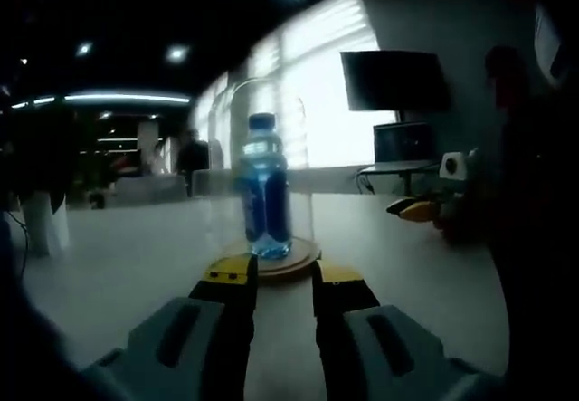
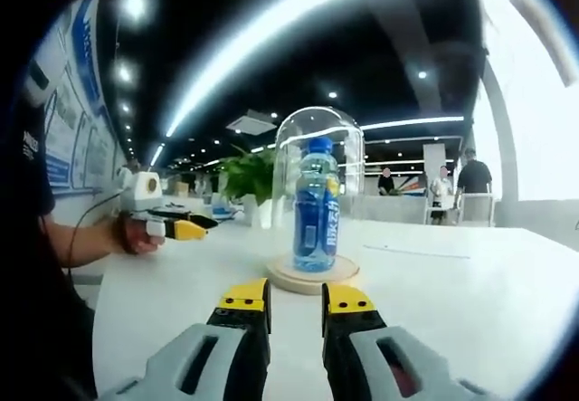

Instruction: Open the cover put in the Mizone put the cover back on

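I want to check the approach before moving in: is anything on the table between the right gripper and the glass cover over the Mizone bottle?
Nothing visible does. In the right gripper view, bare white table lies between the right gripper and the glass cover, which stands on its wooden base over the Mizone bottle.

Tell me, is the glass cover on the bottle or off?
On. The glass cover stands over the blue bottle, its rim resting on the wooden base.

Each gripper (image 2: 295,306) has 2 grey jaws with yellow-capped black tips.
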A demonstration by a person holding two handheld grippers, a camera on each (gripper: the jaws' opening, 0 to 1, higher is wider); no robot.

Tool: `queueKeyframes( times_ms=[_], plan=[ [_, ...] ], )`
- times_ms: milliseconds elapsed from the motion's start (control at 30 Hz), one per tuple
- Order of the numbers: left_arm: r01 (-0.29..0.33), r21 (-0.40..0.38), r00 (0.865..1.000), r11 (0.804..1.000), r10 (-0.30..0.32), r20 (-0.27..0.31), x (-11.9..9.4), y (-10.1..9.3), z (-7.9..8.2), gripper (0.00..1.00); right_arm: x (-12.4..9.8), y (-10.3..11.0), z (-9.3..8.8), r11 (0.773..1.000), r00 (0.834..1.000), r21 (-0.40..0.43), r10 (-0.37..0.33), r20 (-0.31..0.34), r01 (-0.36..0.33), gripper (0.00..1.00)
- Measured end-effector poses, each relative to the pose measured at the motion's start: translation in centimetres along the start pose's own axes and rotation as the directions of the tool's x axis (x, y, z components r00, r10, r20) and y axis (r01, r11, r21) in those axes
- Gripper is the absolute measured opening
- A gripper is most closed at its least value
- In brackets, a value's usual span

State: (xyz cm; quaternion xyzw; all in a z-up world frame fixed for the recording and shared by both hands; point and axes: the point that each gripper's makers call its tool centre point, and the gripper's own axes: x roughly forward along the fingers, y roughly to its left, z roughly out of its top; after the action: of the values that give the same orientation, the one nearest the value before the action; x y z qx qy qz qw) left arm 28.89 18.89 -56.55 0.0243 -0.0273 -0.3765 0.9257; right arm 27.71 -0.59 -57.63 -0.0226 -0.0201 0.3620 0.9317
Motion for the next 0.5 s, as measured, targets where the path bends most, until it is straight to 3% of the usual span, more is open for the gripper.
queueKeyframes(
  times_ms=[500],
  plan=[
    [0.002,0.004,1.0,1.0,-0.002,-0.009,0.05,0.06,-0.27,0.18,0.15,0.21,-0.36,1.0,1.0,0.001,0.007,-0.017,-0.007,0.15]
  ],
)
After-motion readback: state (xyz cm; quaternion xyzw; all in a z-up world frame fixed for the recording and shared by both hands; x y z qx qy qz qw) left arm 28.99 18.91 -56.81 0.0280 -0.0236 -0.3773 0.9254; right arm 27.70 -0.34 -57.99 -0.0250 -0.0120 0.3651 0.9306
